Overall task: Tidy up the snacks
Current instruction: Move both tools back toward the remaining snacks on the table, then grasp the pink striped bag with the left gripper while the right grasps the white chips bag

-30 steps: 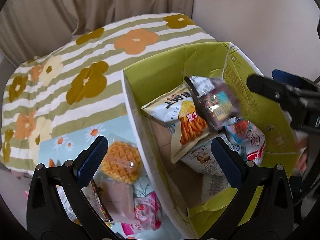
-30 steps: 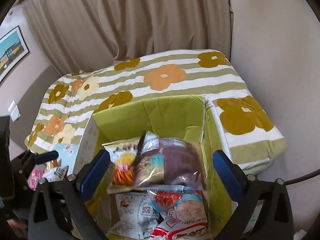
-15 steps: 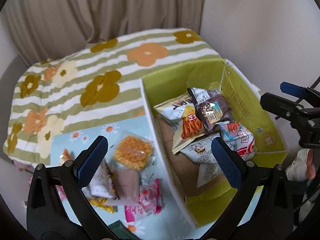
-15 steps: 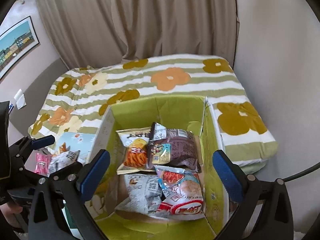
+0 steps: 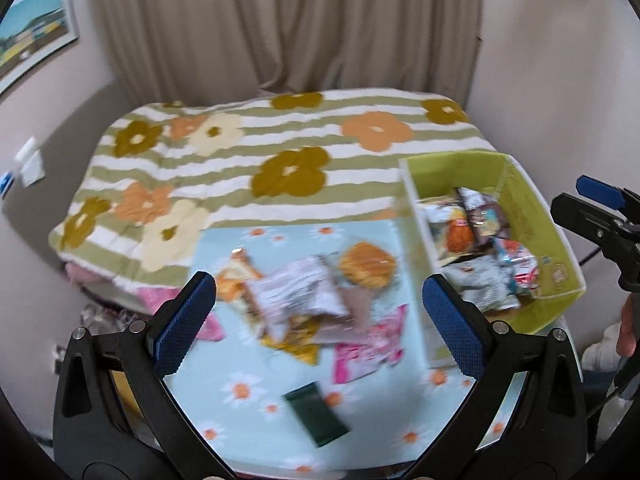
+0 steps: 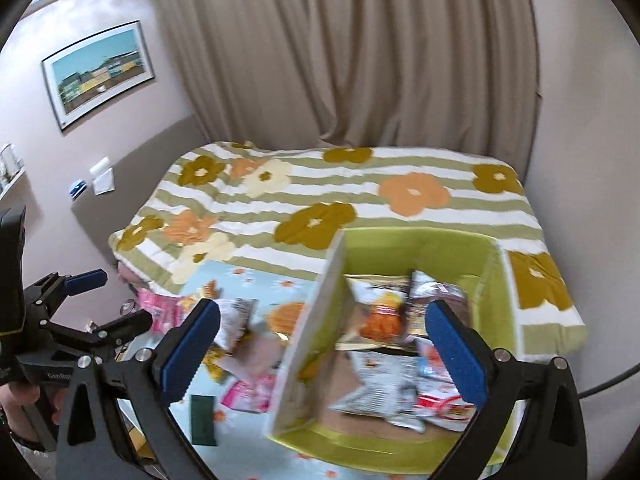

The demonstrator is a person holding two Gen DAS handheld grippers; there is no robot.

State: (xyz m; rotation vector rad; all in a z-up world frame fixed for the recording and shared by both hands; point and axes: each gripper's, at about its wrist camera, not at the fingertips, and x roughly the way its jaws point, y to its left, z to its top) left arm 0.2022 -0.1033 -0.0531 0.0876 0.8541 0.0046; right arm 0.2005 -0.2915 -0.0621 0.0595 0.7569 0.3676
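Loose snack packets [image 5: 316, 308] lie heaped on the pale blue daisy-print mat [image 5: 248, 396], just beside the lime-green cardboard box [image 5: 560, 256], which already holds several bags [image 6: 400, 344]. A dark green flat packet [image 5: 316, 414] lies apart, nearer the camera.

Left gripper [image 5: 320, 320]: jaws wide open, empty, above the heap. Right gripper [image 6: 324, 344]: wide open, empty, straddling the white box wall [image 6: 308, 340].

Judgement: step in hand is the next pick. Choose one top packet, such as the round waffle in clear wrap [image 5: 366, 266]; close on a sealed edge, lift clear of neighbours, then over the wall. Frames blurred; labels unreadable.
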